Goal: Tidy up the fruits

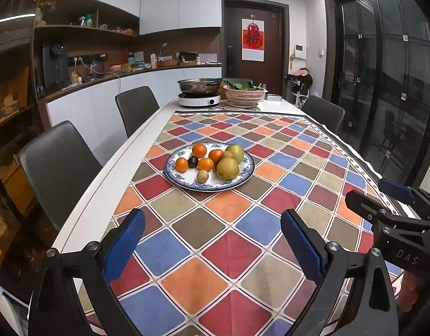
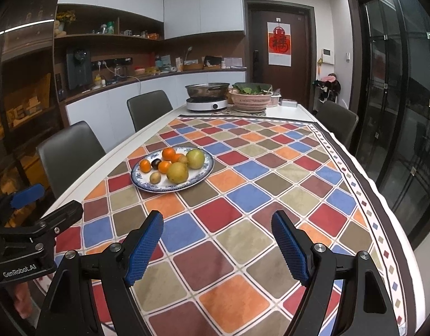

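A blue-and-white plate (image 1: pixel 244 175) (image 2: pixel 205 168) stands on the chequered tablecloth and holds several fruits: small oranges (image 1: pixel 199 150) (image 2: pixel 169 153), two yellow-green pears (image 1: pixel 227 168) (image 2: pixel 177 172), a dark plum (image 1: pixel 192 161) (image 2: pixel 156 163) and a small kiwi (image 1: pixel 202 176) (image 2: pixel 155 177). My left gripper (image 1: pixel 212 240) is open and empty, well short of the plate. My right gripper (image 2: pixel 217 240) is open and empty, also short of the plate and to its right. Each gripper shows at the edge of the other's view.
An induction cooker with a steel pot (image 1: pixel 199 85) (image 2: pixel 207 89) and a pink basket of greens (image 1: pixel 244 93) (image 2: pixel 252 98) stand at the table's far end. Grey chairs (image 1: pixel 58 165) (image 2: pixel 70 151) line the left side; another (image 2: pixel 336 120) stands at the right.
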`<state>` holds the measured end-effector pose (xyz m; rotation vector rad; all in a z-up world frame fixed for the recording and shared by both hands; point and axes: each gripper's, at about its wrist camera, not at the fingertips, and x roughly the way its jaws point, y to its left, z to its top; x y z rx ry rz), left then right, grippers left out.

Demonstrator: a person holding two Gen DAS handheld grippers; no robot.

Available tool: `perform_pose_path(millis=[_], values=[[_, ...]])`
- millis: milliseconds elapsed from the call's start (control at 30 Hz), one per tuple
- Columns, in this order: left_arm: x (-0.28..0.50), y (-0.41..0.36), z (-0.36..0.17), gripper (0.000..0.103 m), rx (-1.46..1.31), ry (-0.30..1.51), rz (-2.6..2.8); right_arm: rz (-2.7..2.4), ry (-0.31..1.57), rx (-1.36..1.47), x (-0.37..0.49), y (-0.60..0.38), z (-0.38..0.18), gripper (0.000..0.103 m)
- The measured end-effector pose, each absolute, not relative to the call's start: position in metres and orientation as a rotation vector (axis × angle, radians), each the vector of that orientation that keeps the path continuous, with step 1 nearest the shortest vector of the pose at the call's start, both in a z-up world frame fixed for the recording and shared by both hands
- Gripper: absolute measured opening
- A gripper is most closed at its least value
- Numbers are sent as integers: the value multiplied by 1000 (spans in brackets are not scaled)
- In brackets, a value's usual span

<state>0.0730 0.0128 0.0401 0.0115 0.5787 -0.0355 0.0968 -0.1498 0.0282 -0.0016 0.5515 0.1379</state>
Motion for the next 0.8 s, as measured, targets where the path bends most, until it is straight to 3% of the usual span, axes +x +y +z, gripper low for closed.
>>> perform_pose_path(millis=[800], values=[[70,11,42,100,25,554,-39,147,550,3,94,-145,28,80]])
